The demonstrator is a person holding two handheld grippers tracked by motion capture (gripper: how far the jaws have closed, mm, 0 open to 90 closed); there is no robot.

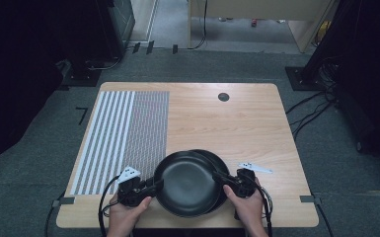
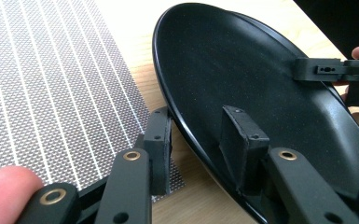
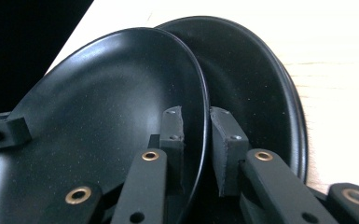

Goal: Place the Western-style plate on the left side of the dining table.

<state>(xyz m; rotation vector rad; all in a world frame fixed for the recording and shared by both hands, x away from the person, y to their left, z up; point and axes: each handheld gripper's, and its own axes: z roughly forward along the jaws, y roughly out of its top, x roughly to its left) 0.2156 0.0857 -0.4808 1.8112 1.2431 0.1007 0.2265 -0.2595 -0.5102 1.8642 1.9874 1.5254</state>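
While both grippers straddle the upper plate (image 1: 186,183), it could slide off the lower plate (image 1: 218,163) if one side lets go. Left gripper (image 1: 156,185): jaws across the left rim, gap visible, grip unclear. Right gripper (image 1: 219,177): jaws loosely around the right rim.

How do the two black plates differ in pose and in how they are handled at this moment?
The top plate sits offset toward the person, overlapping the lower plate, which shows as a crescent behind it. The left gripper and right gripper both straddle the top plate's rim; neither straddles the lower plate's. In the right gripper view the top plate is tilted up off the lower one. Both are round, matte black and shallow.
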